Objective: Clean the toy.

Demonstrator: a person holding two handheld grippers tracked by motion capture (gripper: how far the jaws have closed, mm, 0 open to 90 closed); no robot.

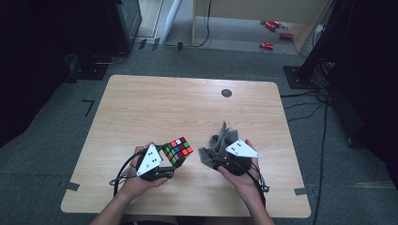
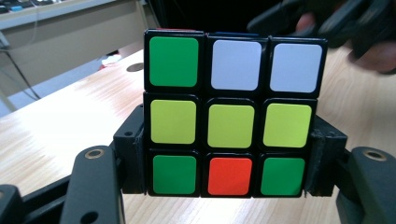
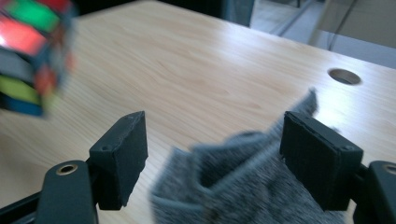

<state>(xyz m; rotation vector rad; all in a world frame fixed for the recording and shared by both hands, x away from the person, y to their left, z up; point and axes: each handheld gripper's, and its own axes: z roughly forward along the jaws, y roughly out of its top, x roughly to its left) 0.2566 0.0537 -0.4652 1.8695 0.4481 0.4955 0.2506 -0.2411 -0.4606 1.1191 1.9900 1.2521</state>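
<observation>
Pale wood tabletop (image 1: 141,108), high view: the left gripper (image 1: 165,165) holds a scrambled puzzle cube (image 1: 178,151) just above the near part of the table, and the right gripper (image 1: 217,154) sits close beside it with a grey cloth (image 1: 219,140) bunched at its tip.

Left gripper view: the cube (image 2: 231,123) is clamped between the two black jaws, which press on its lower side edges; the facing side shows green, white, yellow and one orange-red sticker.

Right gripper view: the jaws stand apart with a clear gap at the left pad, and the cloth (image 3: 243,186) lies between them, brushing the right pad; no firm pinch is evident. The cube (image 3: 32,51) appears blurred at upper left.

Judged step: wiping the cube with the cloth. The next move calls for closing on the cloth, then bringing it against a cube face while the left holds steady.
</observation>
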